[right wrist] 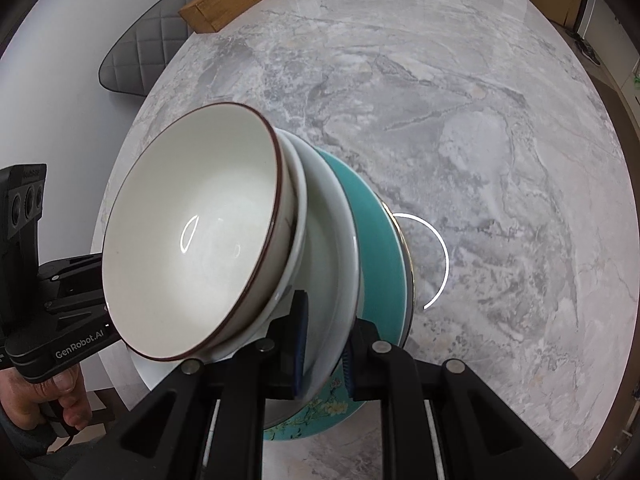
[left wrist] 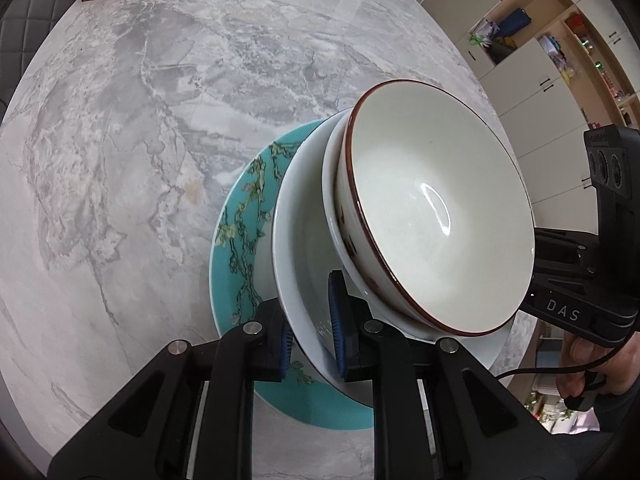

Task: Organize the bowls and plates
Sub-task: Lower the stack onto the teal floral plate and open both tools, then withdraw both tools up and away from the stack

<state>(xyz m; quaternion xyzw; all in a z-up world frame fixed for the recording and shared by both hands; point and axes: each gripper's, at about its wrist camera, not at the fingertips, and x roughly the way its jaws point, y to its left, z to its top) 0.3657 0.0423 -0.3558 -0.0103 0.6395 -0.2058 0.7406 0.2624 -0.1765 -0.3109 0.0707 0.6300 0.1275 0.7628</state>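
A grey-veined marble worktop fills both wrist views, with cupboards beyond one end and a quilted grey chair at the other. I have the left gripper clamped narrow on the rims of the teal floral plate and the white deep plate; the right gripper pinches the same pair on the opposite side. A cream bowl with a brown rim rides on top, nested in a plain white bowl. I judge this a carry, so both hands should stay level and matched, or the loose bowls will slide. The wooden tissue box sits well apart near the far edge, leaving broad bare marble to set down, away from the worktop's edge.
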